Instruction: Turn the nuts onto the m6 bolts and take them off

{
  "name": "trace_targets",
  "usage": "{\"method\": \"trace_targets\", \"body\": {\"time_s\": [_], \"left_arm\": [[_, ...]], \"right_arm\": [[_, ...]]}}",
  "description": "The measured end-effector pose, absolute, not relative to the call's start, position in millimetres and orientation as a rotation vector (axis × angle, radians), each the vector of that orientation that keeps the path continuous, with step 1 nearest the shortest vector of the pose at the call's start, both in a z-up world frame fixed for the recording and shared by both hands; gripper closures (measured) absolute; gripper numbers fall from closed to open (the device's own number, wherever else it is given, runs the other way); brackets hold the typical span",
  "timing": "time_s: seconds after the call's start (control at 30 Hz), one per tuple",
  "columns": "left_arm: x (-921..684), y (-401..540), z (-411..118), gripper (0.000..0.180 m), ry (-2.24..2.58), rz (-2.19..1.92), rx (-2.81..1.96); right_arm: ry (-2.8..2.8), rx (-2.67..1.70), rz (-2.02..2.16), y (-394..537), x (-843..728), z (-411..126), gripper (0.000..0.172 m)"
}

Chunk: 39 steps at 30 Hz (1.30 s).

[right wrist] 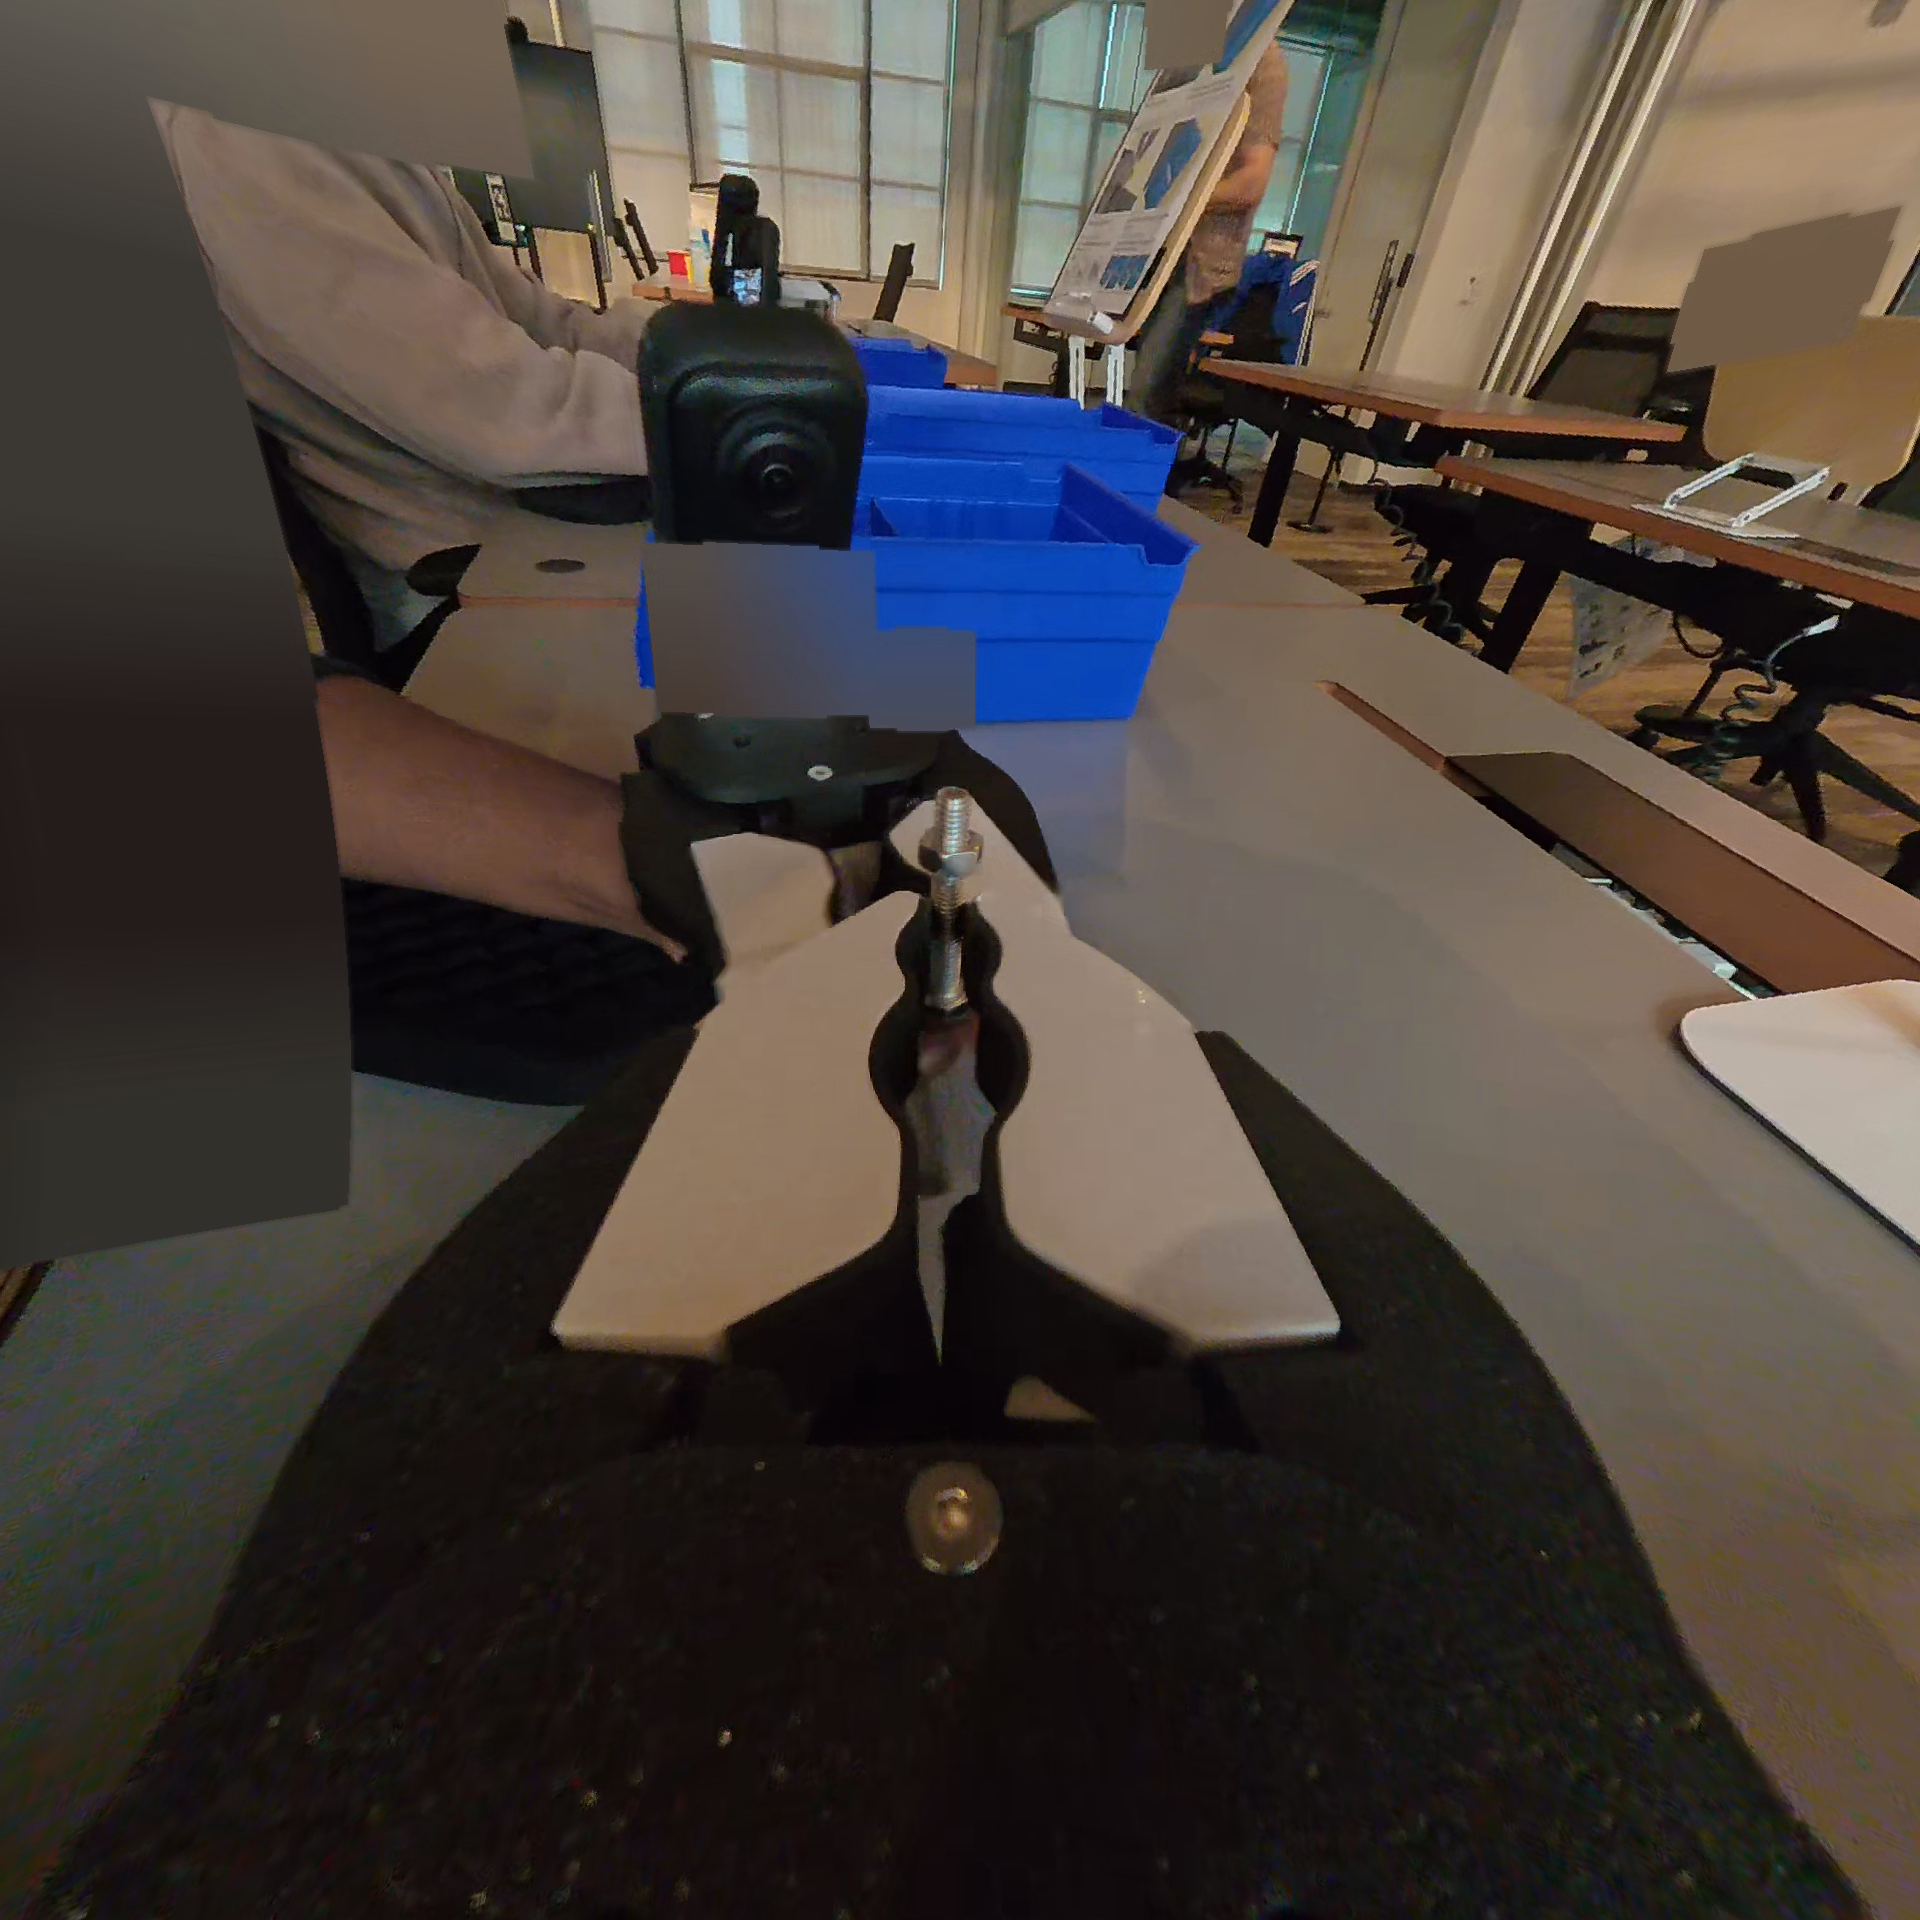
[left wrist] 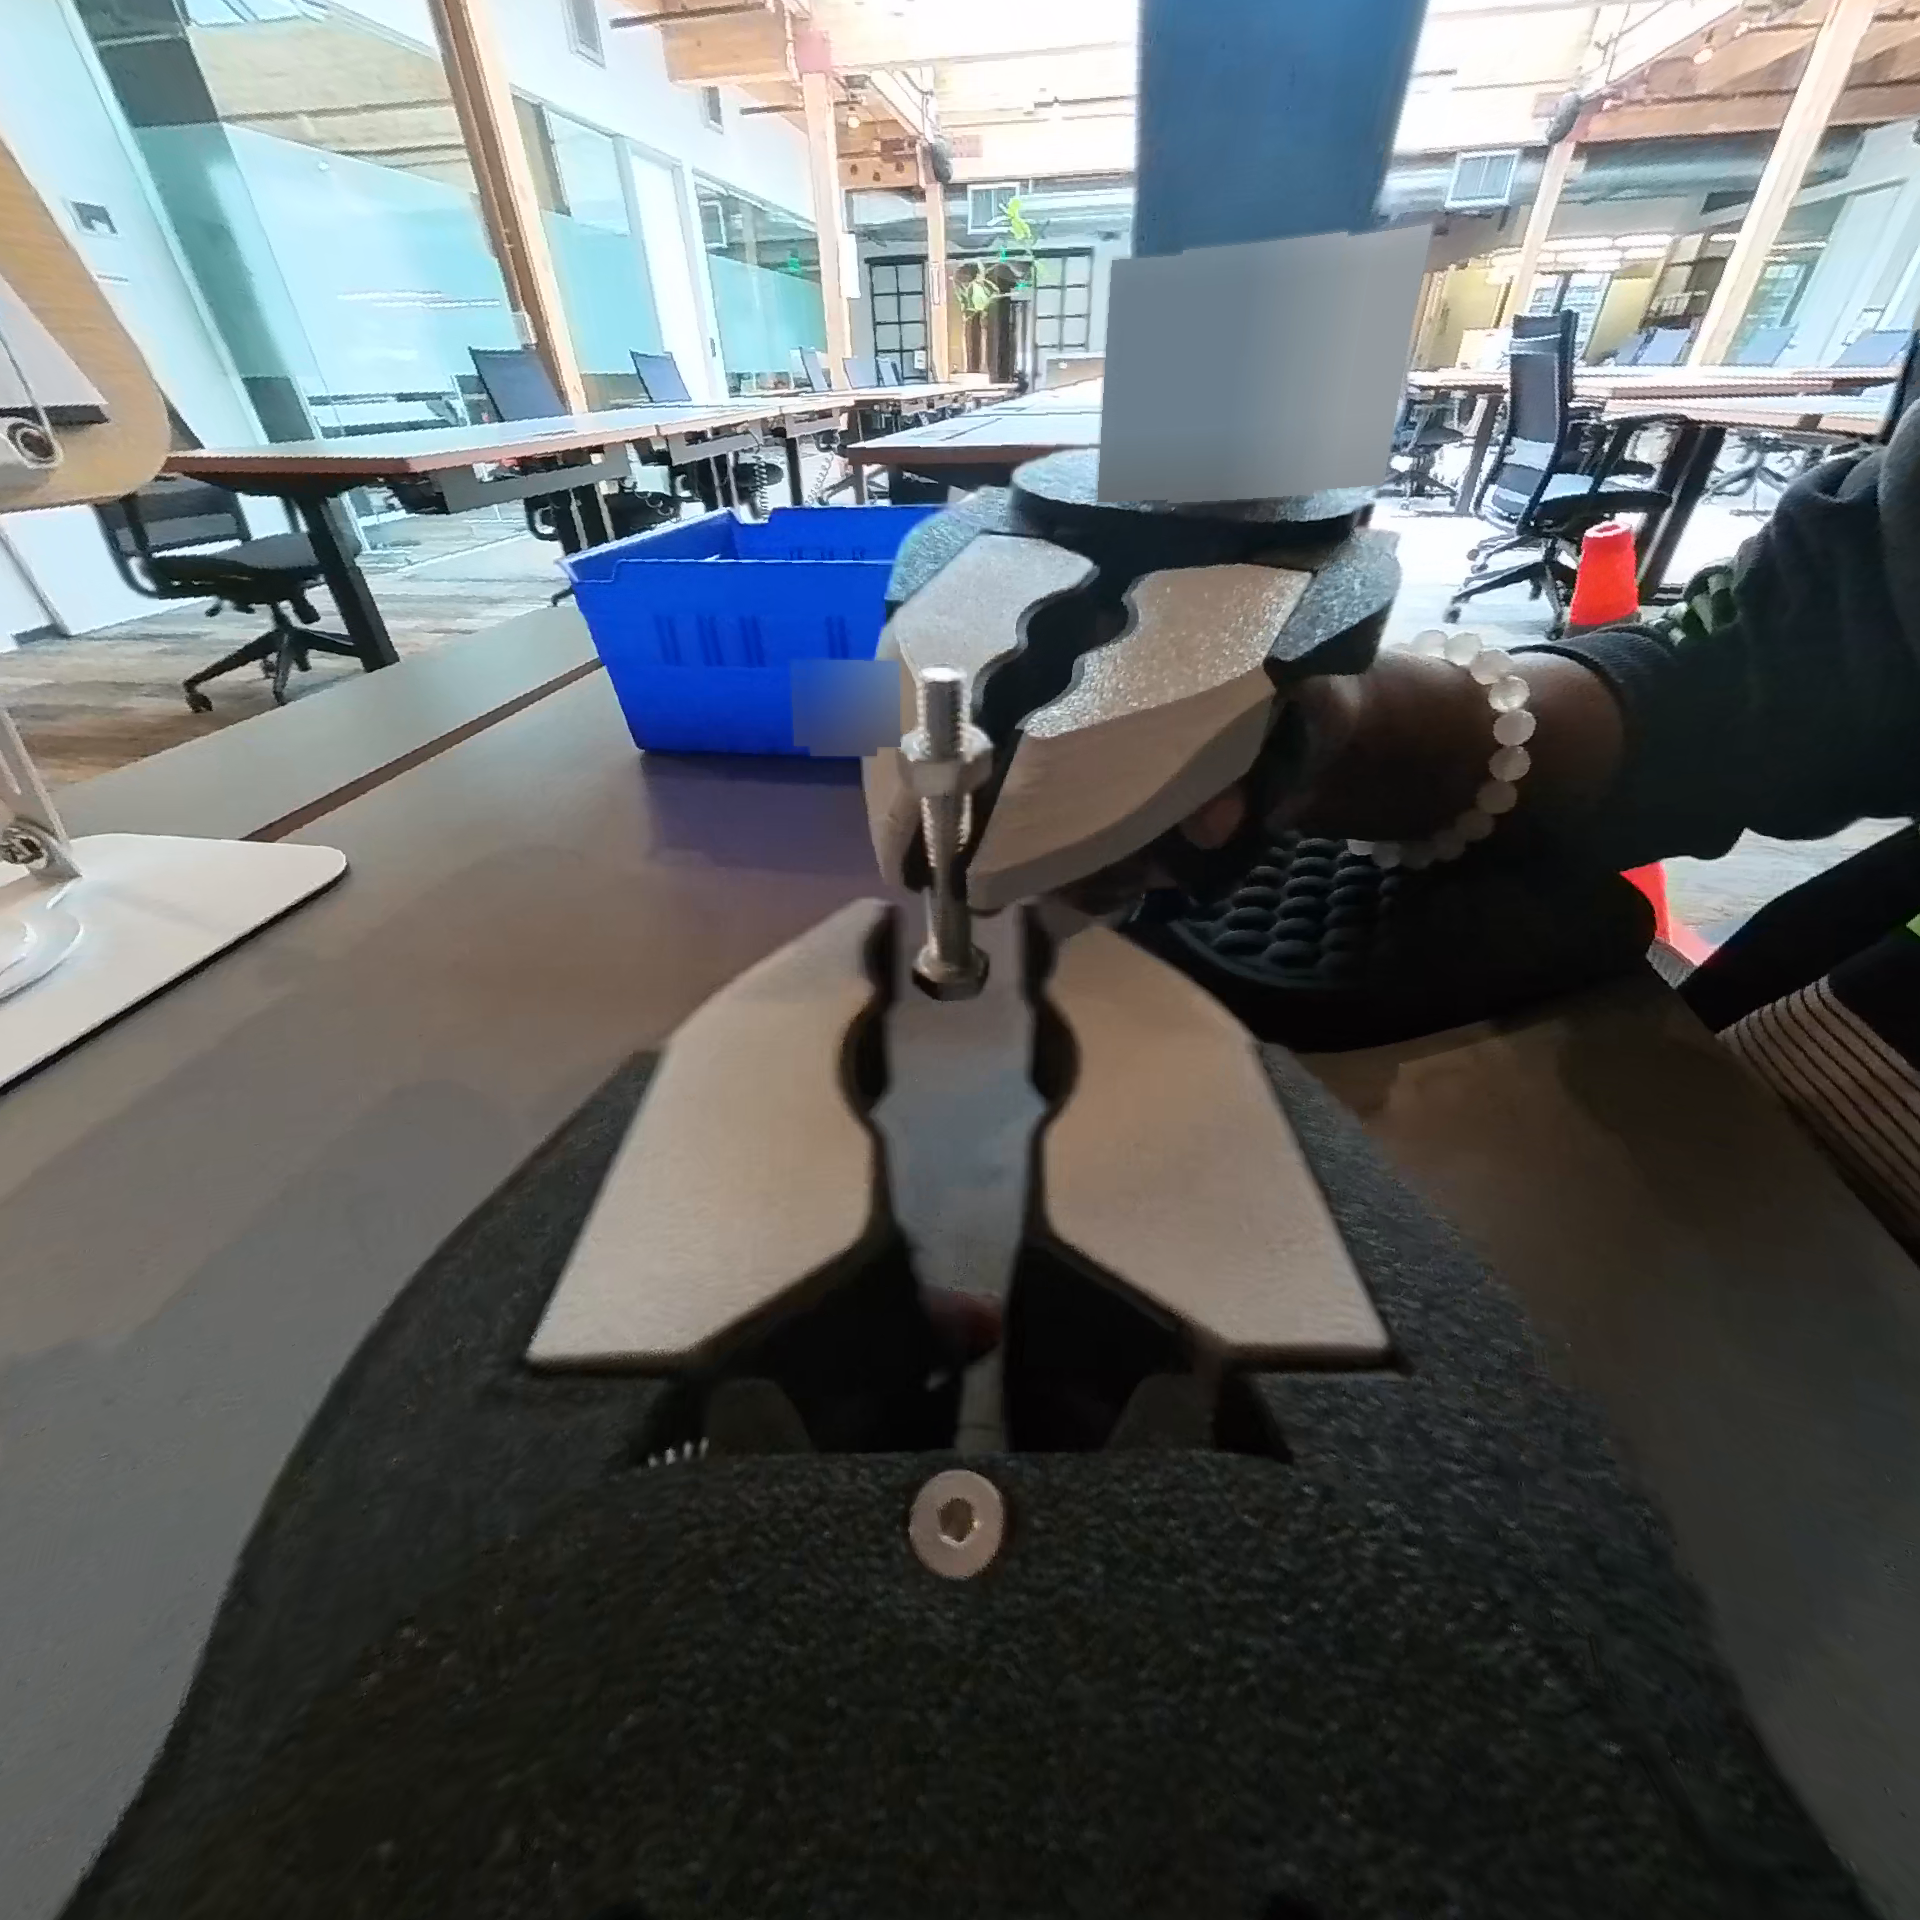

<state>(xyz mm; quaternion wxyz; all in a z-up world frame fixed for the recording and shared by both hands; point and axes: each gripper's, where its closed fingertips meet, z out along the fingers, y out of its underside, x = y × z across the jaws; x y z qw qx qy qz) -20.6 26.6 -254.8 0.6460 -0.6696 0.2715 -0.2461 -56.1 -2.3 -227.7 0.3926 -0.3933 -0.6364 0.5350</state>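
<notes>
Bolt [left wrist: 940, 821] upright above dark table [left wrist: 468, 935]; office desks [left wrist: 520, 447] behind.

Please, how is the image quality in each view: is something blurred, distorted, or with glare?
Left wrist view: the own gripper fingers look motion-blurred, while the bolt and nut are sharp; wide-angle bending curves the table edge. Right wrist view: dimmer, warmer light; the table shows a pale sheen and a blue reflection beneath the blue bin.

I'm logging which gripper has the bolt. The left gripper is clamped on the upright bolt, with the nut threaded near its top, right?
Wrong gripper: the right gripper clamps the bolt; the left gripper stands open around its head, as the left wrist view shows. The nut is near the top.
</notes>
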Motion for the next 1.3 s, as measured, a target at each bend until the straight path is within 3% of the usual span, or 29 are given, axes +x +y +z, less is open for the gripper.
{"method": "trace_targets", "body": {"time_s": [0.13, 0.23, 0.5, 0.67, 1.03, 1.3], "left_arm": [[-22, 32, -256, 0.095, 0.594, -0.512, -1.545], [-24, 37, -259, 0.078, 0.577, -0.477, -1.572], [-35, 40, -254, 0.074, 0.496, -0.474, -1.565], [-36, 40, -255, 0.071, 0.489, -0.478, -1.580], [-39, 40, -255, 0.085, 0.476, -0.448, -1.568], [-43, 40, -253, 0.091, 0.457, -0.453, -1.556]], "right_arm": [[-1.582, -1.008, 1.372, 6, -53, -219, 0.167], [-1.542, -1.023, 1.351, 19, -47, -208, 0.167], [-1.338, -1.282, 1.015, 136, 11, -151, 0.167], [-1.294, -1.626, 0.629, 241, 89, -148, 0.167], [-1.260, -2.371, 0.456, 349, 171, -262, 0.167], [-1.186, -2.617, 0.390, 374, 178, -331, 0.167]]}}
